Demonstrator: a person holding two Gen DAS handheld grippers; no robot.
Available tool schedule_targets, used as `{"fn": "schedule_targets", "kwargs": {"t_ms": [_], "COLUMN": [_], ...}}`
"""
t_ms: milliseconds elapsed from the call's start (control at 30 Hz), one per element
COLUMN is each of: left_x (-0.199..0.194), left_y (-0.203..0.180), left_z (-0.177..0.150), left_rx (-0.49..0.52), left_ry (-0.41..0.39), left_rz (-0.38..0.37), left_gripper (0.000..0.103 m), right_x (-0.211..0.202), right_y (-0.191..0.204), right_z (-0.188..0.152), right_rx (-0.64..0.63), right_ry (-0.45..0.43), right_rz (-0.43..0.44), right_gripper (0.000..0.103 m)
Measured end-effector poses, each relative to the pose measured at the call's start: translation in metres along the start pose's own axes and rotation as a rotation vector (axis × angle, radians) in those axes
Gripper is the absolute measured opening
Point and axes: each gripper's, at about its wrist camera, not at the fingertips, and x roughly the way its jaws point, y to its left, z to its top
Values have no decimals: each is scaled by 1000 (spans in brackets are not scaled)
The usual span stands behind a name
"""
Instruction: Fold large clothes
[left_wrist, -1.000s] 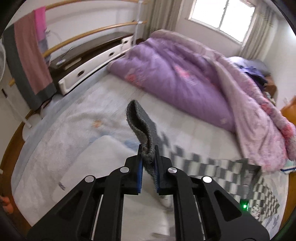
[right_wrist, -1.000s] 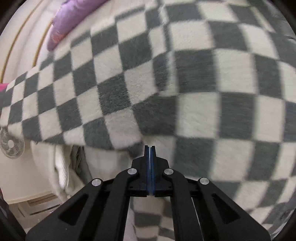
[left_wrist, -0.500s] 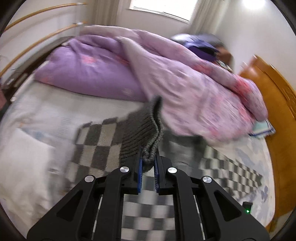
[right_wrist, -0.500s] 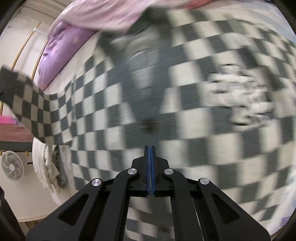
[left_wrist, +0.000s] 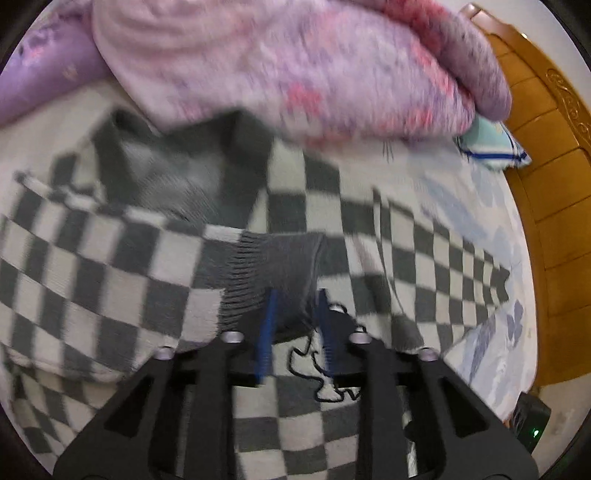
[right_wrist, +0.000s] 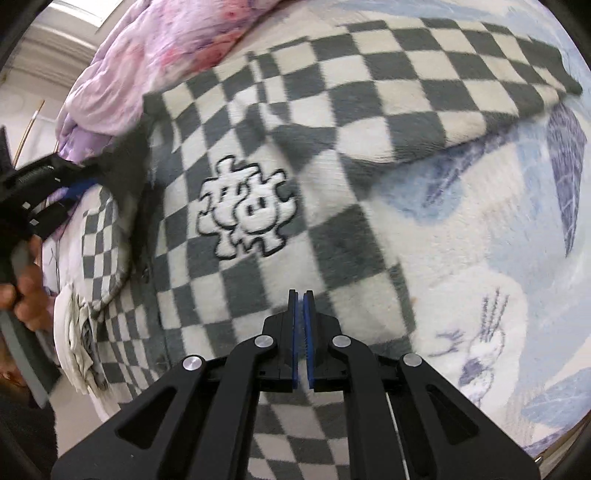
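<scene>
A grey-and-white checkered fleece garment (right_wrist: 332, 110) with a white puzzle-shaped patch (right_wrist: 245, 210) lies spread on the bed. In the left wrist view its sleeve (left_wrist: 92, 266) is folded across the body, and the grey ribbed cuff (left_wrist: 273, 266) sits just in front of my left gripper (left_wrist: 295, 317), whose jaws stand apart around its edge. My left gripper also shows at the left of the right wrist view (right_wrist: 55, 184). My right gripper (right_wrist: 301, 306) hovers over the garment's lower part with its jaws nearly closed and nothing between them.
A pink and purple quilt (left_wrist: 295, 66) is bunched at the far side of the bed, touching the garment's collar. A wooden headboard (left_wrist: 546, 184) stands at the right. A white crumpled cloth (right_wrist: 74, 332) lies at the bed's left edge. The bedsheet (right_wrist: 480, 221) is printed blue.
My left gripper carried the sleeve cuff across and down onto the garment's body, and its jaws have opened. My right gripper has moved back over the lower part, staying shut.
</scene>
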Motion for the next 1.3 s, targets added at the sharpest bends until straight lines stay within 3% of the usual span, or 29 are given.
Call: {"fn": "schedule_targets", "kwargs": {"t_ms": [67, 133, 200, 367, 467, 533, 633, 833, 867, 900, 1067, 1300], "left_x": [5, -2, -10, -27, -28, -30, -39, -39, -36, -34, -25, 2], "left_y": [3, 18, 35, 117, 155, 172, 186, 186, 182, 177, 147, 92], "left_z": [-6, -12, -17, -38, -54, -61, -69, -73, -73, -72, -61, -38], "left_rx": [-10, -30, -54, -201, -251, -282, -282, -253, -252, -247, -190, -93], "left_ry": [1, -22, -34, -55, -29, -7, -11, 9, 9, 10, 12, 29], "left_rz": [-2, -47, -37, 105, 162, 178, 170, 159, 153, 144, 133, 113], "left_gripper": [72, 75, 77, 77, 77, 77, 77, 77, 77, 77, 77, 77], "right_x": [5, 11, 14, 28, 44, 60, 91, 109, 109, 106, 84, 94], "right_y": [-2, 2, 8, 40, 60, 73, 86, 92, 94, 97, 94, 76], "right_z": [3, 7, 13, 31, 43, 56, 71, 83, 85, 87, 93, 90], "right_rx": [13, 18, 22, 26, 45, 68, 111, 187, 165, 117, 55, 7], "right_ry": [-5, -11, -20, -32, -32, -30, 0, -3, -6, -16, -69, -57], "right_rz": [11, 24, 47, 112, 141, 169, 134, 159, 150, 116, 131, 89], "right_gripper": [5, 5, 5, 5, 13, 15, 23, 36, 31, 10, 8, 8]}}
